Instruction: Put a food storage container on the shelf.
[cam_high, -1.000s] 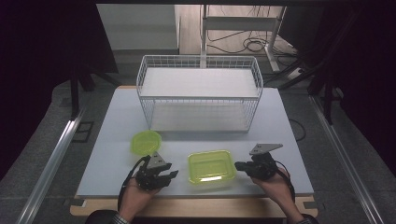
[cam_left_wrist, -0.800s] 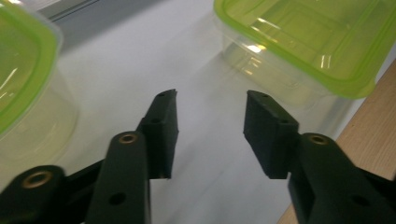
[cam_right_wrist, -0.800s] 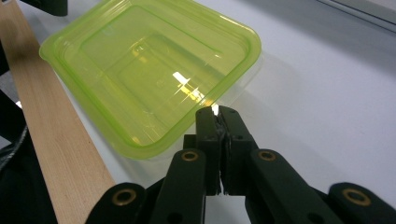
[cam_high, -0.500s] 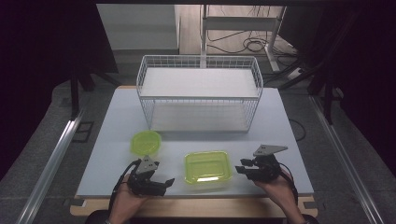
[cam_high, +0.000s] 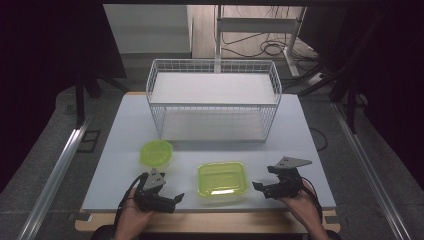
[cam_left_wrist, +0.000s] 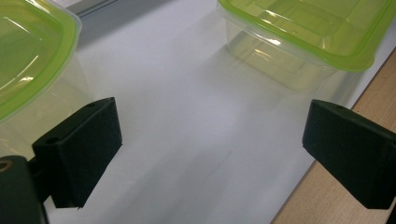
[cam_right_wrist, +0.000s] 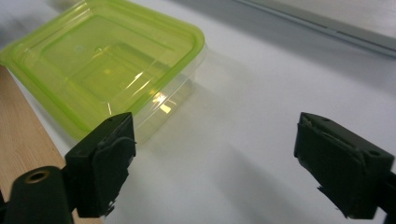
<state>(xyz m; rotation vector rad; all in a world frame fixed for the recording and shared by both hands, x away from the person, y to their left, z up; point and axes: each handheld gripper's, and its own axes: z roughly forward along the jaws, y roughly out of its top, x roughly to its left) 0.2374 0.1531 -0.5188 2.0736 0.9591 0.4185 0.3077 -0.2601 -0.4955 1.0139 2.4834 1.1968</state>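
Here the table (cam_high: 125, 130) is a smooth white board with a bare wooden strip along its near edge. A white wire basket (cam_high: 212, 102), box-shaped with a thin open grid, stands at twelve o'clock and holds nothing that I can see. At nine o'clock from the table's middle sits a round container (cam_high: 156, 152) of clear plastic under a lime-green lid. The rectangular container (cam_high: 222, 179), also clear plastic with a glossy lime lid and rounded corners, rests at six o'clock near the front edge; through its translucent walls it looks empty.

The left gripper (cam_high: 172, 200) lies at eight o'clock of the rectangular container, its jaws having just been opening and now spread wide over bare table with nothing between them. The right gripper (cam_high: 257, 186) sits at four o'clock of it, jaws likewise just opened wide and empty, just beside the container's wall. Nothing stands between either gripper and the container.
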